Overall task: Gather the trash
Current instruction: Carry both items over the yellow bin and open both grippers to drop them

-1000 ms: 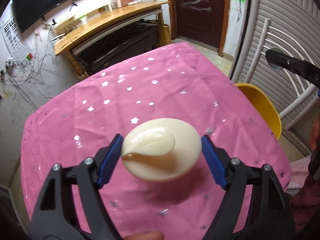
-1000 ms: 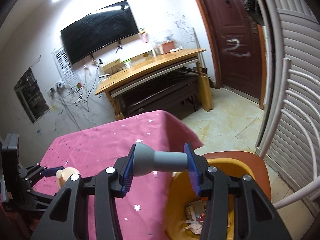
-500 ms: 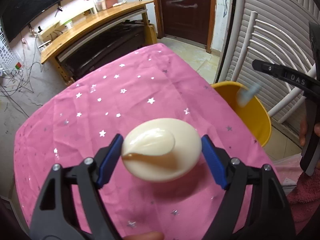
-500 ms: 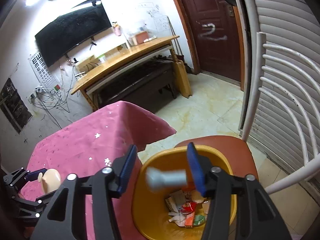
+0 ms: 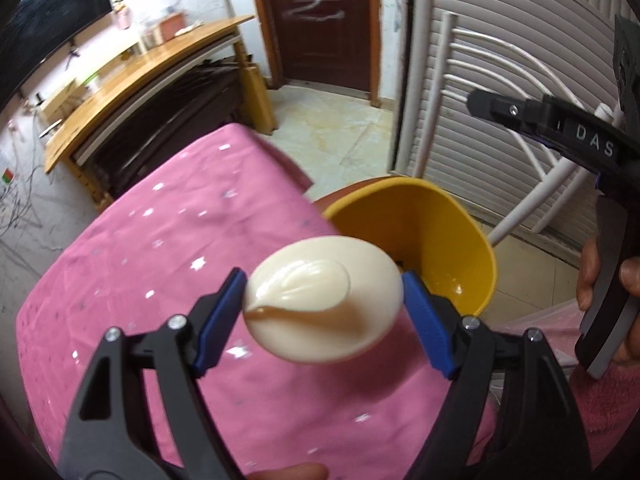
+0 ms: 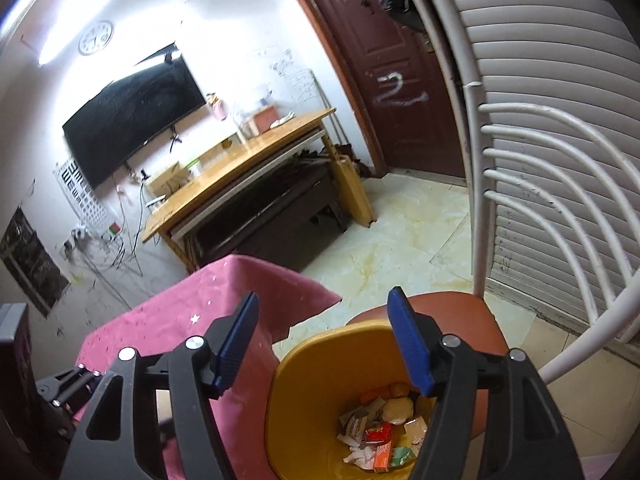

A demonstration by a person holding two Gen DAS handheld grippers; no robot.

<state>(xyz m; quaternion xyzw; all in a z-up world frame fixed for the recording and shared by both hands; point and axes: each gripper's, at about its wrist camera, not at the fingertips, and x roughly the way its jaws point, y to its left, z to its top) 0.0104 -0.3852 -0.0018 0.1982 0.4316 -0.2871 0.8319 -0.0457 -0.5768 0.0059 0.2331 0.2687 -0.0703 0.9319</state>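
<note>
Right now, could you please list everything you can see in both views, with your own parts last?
Shell-shaped lid: one, cream, clamped in the left gripper above the table edge.
Bin: one, yellow, on the chair beside the table.
Trash: several wrappers, mixed colours, in the bin's bottom.
Tablecloth: one, pink with stars, over the table.
Chair: one, red-brown seat, white back.
Desk: one, wooden, by the wall.
Screen: one, black, wall-mounted.
Door: one, dark red.
Left gripper: black, blue pads, shut.
Right gripper: open, empty, above the bin.
</note>
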